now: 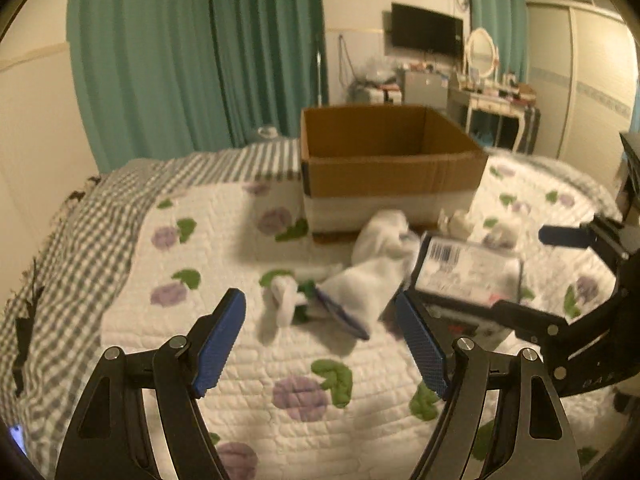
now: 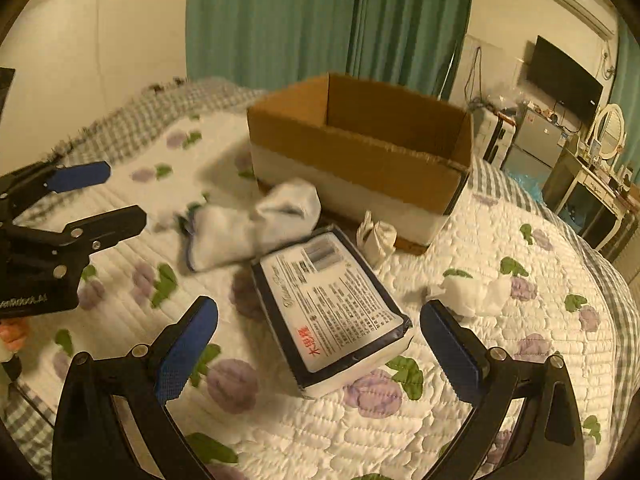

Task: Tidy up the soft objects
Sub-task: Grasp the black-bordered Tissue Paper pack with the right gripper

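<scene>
Here both grippers' jaws gape wide, empty.

A: Left wrist view is looking from low over the quilt (image 1: 280,360), facing the box (image 1: 384,168) head-on, curtains (image 1: 192,60) behind.

B: Right wrist view is sitting further right, angling left across the quilt (image 2: 500,380), catching the box (image 2: 360,160) by its corner; the pack (image 2: 332,312) is lying close under the lens.

A: Both are sharing box, sock (image 1: 372,276), pack (image 1: 468,272), TV (image 1: 426,30).

B: Each is also seeing the other's gripper at its edge.
</scene>
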`<state>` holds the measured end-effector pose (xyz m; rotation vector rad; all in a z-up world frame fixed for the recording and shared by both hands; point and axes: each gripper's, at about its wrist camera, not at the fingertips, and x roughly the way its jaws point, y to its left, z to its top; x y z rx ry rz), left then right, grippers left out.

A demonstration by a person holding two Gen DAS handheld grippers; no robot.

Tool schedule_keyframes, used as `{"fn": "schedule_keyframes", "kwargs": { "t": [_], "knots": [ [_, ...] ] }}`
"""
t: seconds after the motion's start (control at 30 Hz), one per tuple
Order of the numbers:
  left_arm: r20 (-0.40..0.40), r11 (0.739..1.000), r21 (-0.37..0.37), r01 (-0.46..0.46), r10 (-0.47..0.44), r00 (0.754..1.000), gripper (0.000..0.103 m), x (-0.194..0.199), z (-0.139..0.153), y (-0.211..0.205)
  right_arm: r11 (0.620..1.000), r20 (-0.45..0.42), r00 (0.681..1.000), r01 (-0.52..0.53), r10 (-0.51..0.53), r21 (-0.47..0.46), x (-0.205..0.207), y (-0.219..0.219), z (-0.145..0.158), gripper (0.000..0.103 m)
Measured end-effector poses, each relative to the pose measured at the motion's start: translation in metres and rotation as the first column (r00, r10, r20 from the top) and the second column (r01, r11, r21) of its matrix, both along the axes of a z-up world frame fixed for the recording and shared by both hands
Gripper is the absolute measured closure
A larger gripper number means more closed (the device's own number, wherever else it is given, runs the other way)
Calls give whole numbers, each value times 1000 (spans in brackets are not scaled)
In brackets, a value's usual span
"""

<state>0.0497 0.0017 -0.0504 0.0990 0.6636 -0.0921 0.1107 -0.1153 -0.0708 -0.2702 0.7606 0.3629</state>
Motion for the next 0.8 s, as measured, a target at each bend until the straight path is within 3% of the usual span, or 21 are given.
{"fn": "schedule_keyframes", "kwargs": {
  "t": [0.43,0.8],
  "knots": [
    [-45,999,26,26,-24,999,24,13,-29,-4,995,-95,995,34,-43,-94,40,-3,-46,1],
    [-52,999,43,28,-26,998,24,16,-33,-10,994,-154,985,59,-72,-87,53,-6,-59,0]
  ]
}}
